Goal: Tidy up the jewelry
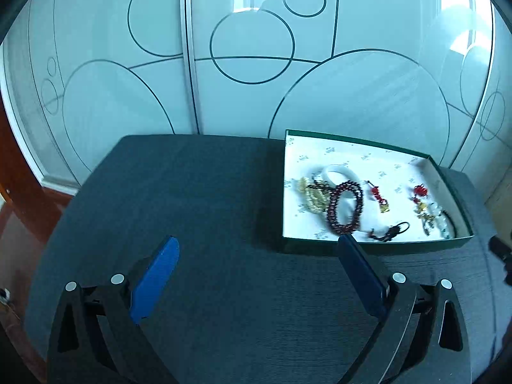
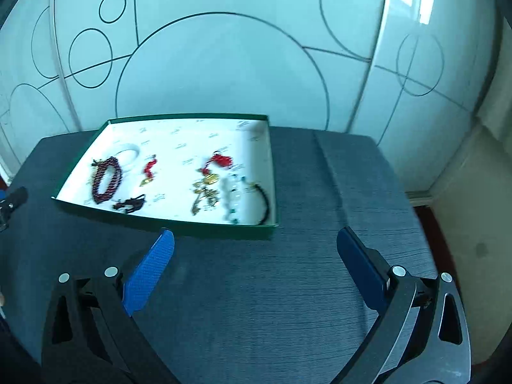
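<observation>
One green box (image 1: 368,246) with a white printed lining sits on the dark grey desk (image 1: 208,198), and all the jewelry is inside it. I count roughly eight pieces, though blur makes the tangled ones hard to separate: a dark red bead bracelet (image 1: 345,208), a white bangle (image 1: 339,171) just behind it, a pale pearl cluster (image 1: 312,193) beside those, a small red charm with a gold end (image 1: 379,196), a little black cord piece (image 1: 395,231) near the front wall, a red tassel knot (image 2: 219,160), a gold charm bundle (image 2: 206,192) touching a string of clear and green beads (image 2: 235,198), and a black band (image 2: 264,200) at the far end.

The box lies ahead and to the right of the left tool (image 1: 257,248), its front wall just past that tool's right fingertip. For the right tool (image 2: 254,238) it lies ahead and to the left. Both tools hang over bare desk with their blue-padded fingers spread wide, holding nothing. Nothing stands between either tool and the box.

Behind the desk rise white wardrobe doors (image 1: 256,48) drawn with dark circles.
</observation>
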A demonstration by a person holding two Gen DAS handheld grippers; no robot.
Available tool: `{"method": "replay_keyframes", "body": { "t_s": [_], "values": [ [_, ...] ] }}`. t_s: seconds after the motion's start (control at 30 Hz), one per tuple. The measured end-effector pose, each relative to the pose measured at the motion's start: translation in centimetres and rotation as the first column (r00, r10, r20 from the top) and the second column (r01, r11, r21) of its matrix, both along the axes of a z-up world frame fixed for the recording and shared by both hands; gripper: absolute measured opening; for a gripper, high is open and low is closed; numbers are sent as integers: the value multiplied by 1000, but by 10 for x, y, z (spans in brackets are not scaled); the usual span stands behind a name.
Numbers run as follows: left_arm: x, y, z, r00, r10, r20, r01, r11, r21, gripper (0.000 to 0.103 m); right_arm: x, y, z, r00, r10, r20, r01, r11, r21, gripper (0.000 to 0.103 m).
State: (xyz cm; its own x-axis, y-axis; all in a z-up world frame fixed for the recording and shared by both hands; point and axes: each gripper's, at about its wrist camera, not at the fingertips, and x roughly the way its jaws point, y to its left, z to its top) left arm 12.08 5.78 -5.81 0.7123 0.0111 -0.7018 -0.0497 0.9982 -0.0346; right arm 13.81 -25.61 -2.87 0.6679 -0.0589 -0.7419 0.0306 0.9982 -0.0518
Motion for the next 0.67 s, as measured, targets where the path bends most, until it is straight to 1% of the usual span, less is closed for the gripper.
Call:
{"method": "replay_keyframes", "body": {
  "t_s": [0.07,0.13,0.2,0.33,0.43,0.67],
  "values": [
    [0,-2,-1,1000,10,-10,-10,1000,-4,98,1,3,0,1000,12,4,-12,1000,8,101],
    [-1,-6,-3,1000,27,-12,-26,1000,17,98,0,7,1,1000,21,18,-21,1000,-6,101],
    [0,-11,-4,1000,13,-21,-13,999,34,98,-1,10,2,999,28,25,-28,1000,-12,101],
    [-2,-12,-1,1000,16,-4,-16,999,50,98,-2,10,5,999,20,39,-19,1000,-19,101],
    [-1,-8,-1,999,39,-8,-39,999,38,98,-2,7,6,999,11,43,-10,1000,-19,101],
    [1,-5,-1,999,38,-22,-37,999,17,98,0,-1,3,999,-23,30,23,1000,2,101]
  ]
}}
